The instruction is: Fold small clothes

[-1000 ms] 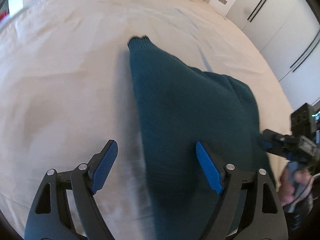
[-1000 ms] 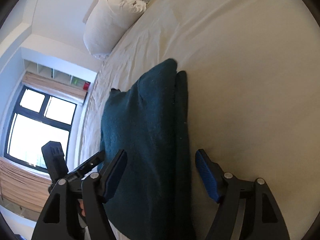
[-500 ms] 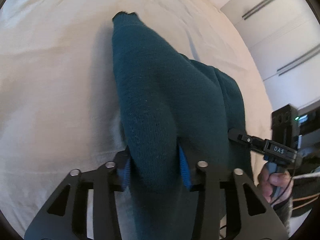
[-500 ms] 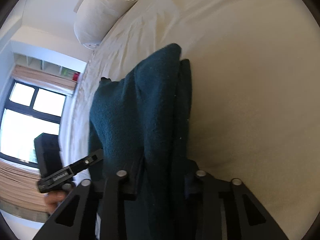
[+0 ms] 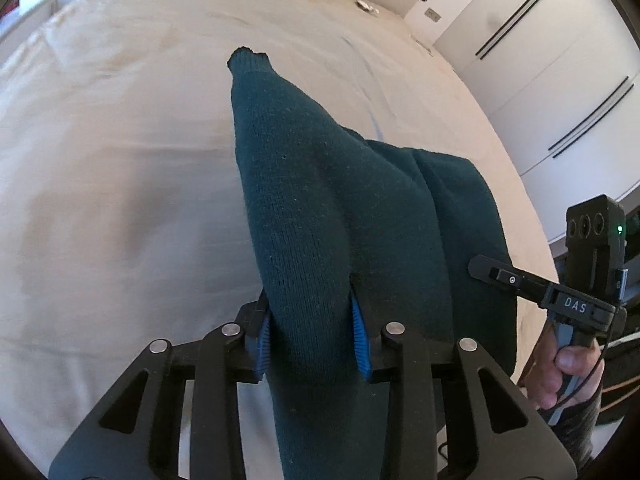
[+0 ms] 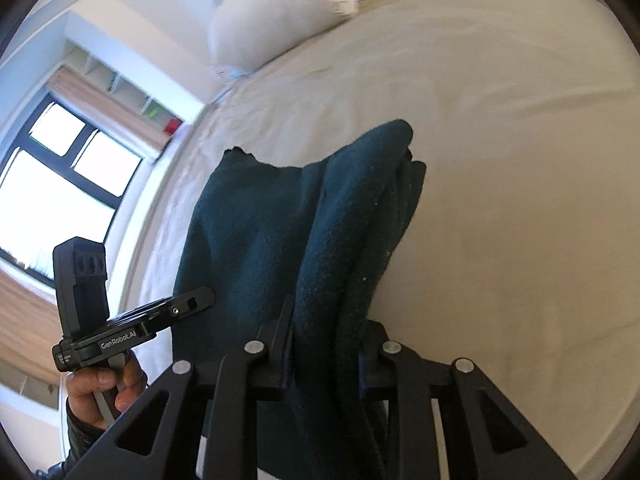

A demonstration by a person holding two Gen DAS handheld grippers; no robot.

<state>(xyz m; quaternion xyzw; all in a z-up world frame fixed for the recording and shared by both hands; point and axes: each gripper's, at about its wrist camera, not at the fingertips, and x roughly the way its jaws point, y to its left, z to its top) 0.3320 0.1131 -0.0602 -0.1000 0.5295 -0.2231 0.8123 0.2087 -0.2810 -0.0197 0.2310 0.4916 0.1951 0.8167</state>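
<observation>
Both grippers, wide apart a second ago, are now clamped on the near edge of the teal sweater point(image 5: 328, 208): left gripper point(image 5: 311, 338) and right gripper point(image 6: 324, 344) each pinch a bunched fold, so a lift-and-fold is judged to be starting (far part of the sweater lies on the bed point(image 5: 120, 160)). Counted: one sweater, two grippers, one pillow point(image 6: 276, 12).

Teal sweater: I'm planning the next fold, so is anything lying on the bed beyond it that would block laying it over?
Nothing visible does. Both the left gripper and right gripper already clamp the teal sweater, and the cream bedsheet beyond it lies bare.
</observation>
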